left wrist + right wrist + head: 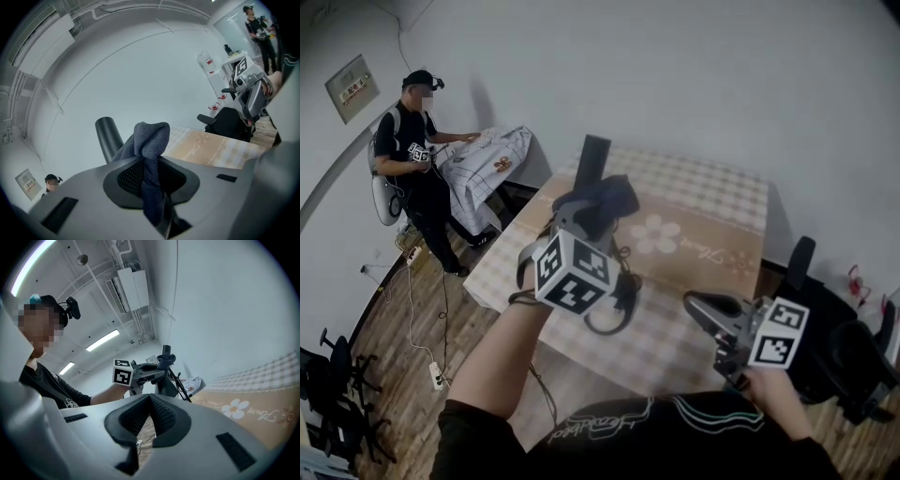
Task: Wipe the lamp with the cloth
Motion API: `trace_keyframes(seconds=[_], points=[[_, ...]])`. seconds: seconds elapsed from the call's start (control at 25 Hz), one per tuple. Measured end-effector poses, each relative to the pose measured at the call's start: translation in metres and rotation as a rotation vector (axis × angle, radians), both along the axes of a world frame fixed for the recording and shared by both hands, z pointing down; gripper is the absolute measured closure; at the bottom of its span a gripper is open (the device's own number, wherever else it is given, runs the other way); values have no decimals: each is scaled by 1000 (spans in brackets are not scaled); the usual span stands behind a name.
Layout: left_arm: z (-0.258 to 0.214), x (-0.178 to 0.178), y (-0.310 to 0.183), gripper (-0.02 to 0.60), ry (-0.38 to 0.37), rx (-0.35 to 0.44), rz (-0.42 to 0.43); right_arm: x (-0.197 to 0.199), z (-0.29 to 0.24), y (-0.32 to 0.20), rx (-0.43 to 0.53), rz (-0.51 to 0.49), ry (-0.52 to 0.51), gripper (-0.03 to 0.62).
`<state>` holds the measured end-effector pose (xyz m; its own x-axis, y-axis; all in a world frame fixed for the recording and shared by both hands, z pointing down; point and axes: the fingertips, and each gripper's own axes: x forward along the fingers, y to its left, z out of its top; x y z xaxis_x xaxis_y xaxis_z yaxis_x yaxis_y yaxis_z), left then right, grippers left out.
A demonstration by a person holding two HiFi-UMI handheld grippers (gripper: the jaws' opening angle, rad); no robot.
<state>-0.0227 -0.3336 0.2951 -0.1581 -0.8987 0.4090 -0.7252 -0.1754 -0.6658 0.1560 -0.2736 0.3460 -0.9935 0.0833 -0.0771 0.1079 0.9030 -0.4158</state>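
One cloth (pixel 150 136) clamped in left gripper (pixel 149 172), one lamp (pixel 108 137) beside it, right gripper (pixel 150 401) clenched empty, one table (pixel 703 202).

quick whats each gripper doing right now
Left gripper: shut on the dark blue cloth.
Right gripper: shut, nothing between its jaws.

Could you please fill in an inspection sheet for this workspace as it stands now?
Surface: table with a checked, flower-print covering.
Job's things: black lamp stands on the table; dark blue cloth is right beside it.
Clutter: nothing seen.
Grippers: left gripper jaws shut on the cloth; right gripper jaws together, empty.
Cables: black cable loops below the left gripper; power strip on the floor.
Surroundings: another person at a second table; black chair.
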Motion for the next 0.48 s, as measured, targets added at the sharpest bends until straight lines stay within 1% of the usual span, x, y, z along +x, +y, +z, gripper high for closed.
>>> trace_keyframes(seconds=[0.28, 0.48], points=[[17, 1, 7, 509, 4, -29, -8, -2, 6, 5, -10, -10, 5, 583], [27, 2, 14, 509, 34, -42, -13, -6, 7, 7, -16, -20, 4, 583]])
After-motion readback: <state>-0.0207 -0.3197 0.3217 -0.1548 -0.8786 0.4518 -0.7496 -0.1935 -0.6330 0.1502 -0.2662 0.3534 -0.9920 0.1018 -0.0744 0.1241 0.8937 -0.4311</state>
